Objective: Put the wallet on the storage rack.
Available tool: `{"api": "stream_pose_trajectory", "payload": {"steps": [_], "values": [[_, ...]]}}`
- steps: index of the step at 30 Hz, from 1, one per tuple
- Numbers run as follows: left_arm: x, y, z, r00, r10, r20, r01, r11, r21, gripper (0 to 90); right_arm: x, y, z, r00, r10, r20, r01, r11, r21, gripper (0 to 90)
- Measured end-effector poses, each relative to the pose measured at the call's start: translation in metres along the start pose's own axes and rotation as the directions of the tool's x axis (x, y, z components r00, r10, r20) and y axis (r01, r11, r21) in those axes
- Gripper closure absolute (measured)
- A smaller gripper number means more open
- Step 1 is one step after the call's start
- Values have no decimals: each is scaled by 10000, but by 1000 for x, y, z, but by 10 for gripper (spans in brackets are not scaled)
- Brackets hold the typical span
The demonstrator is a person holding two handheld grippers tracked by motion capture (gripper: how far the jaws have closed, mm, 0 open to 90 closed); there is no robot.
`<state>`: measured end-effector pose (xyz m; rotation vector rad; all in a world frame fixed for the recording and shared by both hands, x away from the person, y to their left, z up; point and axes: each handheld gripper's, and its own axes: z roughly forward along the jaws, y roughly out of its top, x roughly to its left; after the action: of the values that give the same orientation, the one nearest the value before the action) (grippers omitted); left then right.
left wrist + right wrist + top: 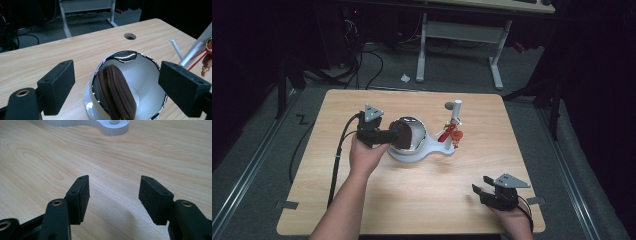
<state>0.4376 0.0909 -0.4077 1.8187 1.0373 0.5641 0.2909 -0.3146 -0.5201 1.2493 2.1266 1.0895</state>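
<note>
Left gripper view looks into the shiny bowl [140,75], where the brown zip pouch [116,93] leans inside. The left gripper [116,90] has let go, jaws wide apart. Away by itself, the right gripper [113,197] hovers released above the table [37,157].

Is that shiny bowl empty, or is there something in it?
Not empty. In the left gripper view, a brown zipped pouch stands on edge inside the shiny bowl, leaning against its wall, zip facing up.
</note>
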Motion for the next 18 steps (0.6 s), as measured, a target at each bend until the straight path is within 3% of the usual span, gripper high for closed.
{"api": "stream_pose_trajectory", "payload": {"steps": [8,18], "values": [[7,-7,-13,9998,128,-118,-128,9999,-10,104,1,0,0,10000,-11,27,11,10000,12,419],[14,-22,-36,9998,-20,197,23,9999,-119,105,2,0,1,10000,-91,23,91,9999,79,417]]}}
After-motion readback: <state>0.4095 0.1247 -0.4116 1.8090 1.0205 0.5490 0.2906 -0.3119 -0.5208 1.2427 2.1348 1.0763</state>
